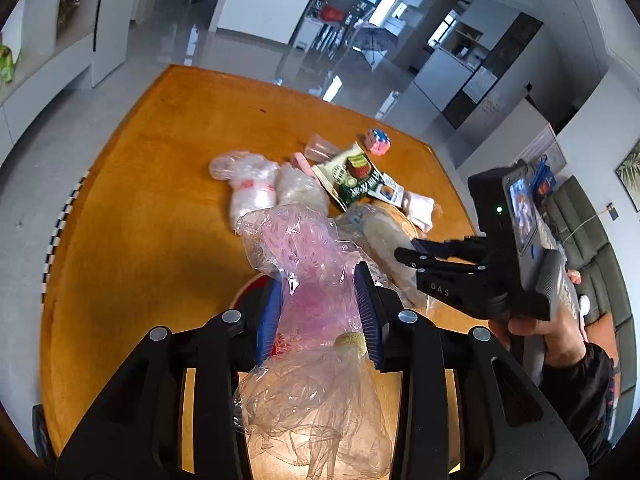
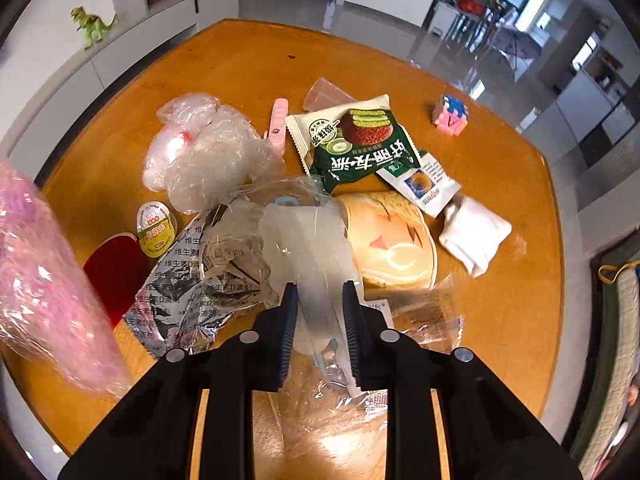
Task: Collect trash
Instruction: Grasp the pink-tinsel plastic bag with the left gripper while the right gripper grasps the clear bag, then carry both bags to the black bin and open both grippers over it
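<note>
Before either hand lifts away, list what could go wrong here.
1. The left tongs pinch only the middle of the pink plastic bag; its loose ends could drag other litter across the wooden table.
2. The right tongs grip a clear wrapper lying against the crumpled foil packet, which may come up too or slide.
3. The thin film could slip from either grip.

My right claw [image 2: 319, 312] is clamped on a clear wrapper [image 2: 308, 240] with a white piece inside, over the worktop [image 2: 240, 64]. Foil [image 2: 192, 280] lies just left of it, a round printed pad [image 2: 390, 236] just right. Beyond sit a green snack packet [image 2: 356, 140], a crumpled bag [image 2: 204, 156] and a puzzle cube [image 2: 450, 116]. A pink bag [image 2: 44, 280] fills my left edge.
</note>
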Available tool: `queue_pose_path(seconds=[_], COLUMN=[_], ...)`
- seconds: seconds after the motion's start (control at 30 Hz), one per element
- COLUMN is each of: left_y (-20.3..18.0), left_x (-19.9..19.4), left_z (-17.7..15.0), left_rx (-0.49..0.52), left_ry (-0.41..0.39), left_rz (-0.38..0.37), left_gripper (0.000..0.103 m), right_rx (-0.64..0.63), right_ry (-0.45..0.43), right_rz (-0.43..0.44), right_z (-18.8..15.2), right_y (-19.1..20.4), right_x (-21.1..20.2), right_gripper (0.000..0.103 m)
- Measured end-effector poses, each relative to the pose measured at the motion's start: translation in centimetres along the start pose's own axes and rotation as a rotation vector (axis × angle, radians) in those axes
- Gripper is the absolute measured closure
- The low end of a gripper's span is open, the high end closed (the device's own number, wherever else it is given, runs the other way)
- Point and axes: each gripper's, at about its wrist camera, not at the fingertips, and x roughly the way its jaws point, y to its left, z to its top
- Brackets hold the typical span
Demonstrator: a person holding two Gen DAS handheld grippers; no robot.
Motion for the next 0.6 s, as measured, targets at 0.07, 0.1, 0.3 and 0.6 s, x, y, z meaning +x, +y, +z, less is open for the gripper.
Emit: queue_pose_path(seconds=[0.07, 0.1, 0.3, 0.6], left_y=[0.5, 0.7, 1.7, 4.1], left_x=[-1.1, -1.7, -5.0, -11.6], left_z=[-0.1, -0.3, -1.7, -7.0], left_rx=[-0.011, -0.011, -0.04, -0.069], left_ry=[-0.024, -0.034, -0.09, -0.181], left_rz=[-0.002, 0.002, 0.026, 0.144], left_gripper=[0.068, 0.068, 0.068, 0.068], right_rx=[-0.015, -0.011, -0.007, -0.063], right_ry=[-0.022, -0.034, -0.143, -0.221], right_rz=[-0.01, -0.008, 0.02, 0.187], right_z=[-0.4, -0.7, -2.8, -6.0], right_y=[0.3, 0.4, 1.6, 8.2], right_x=[-1.0, -1.7, -7.6, -12.0], right_gripper=[0.09, 0.09, 0.09, 0.09])
